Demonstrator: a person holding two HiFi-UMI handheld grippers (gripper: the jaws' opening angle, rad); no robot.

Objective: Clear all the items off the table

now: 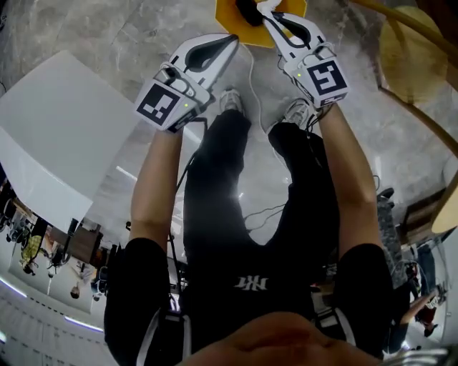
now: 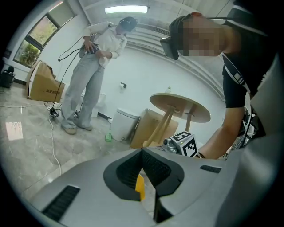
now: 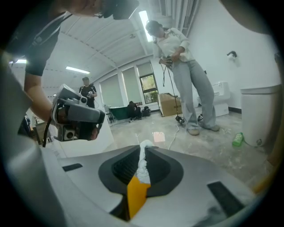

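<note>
I stand on a grey marbled floor (image 1: 107, 43). A white cable (image 1: 252, 78) trails across it, and a yellow object (image 1: 226, 21) sits on it ahead of me, cut off by the edge. A white table (image 1: 50, 143) stands at my left and a round wooden table (image 2: 179, 107) at my right. A green bottle (image 2: 108, 137) is on the floor just beside a white bin (image 2: 124, 125). A cardboard box (image 2: 44, 86) and a paper sheet (image 2: 14, 130) lie farther off.

place: probably lab hall | marble floor (image 2: 26, 148) | cardboard box (image 2: 44, 86) | strip light (image 2: 126, 9)
</note>
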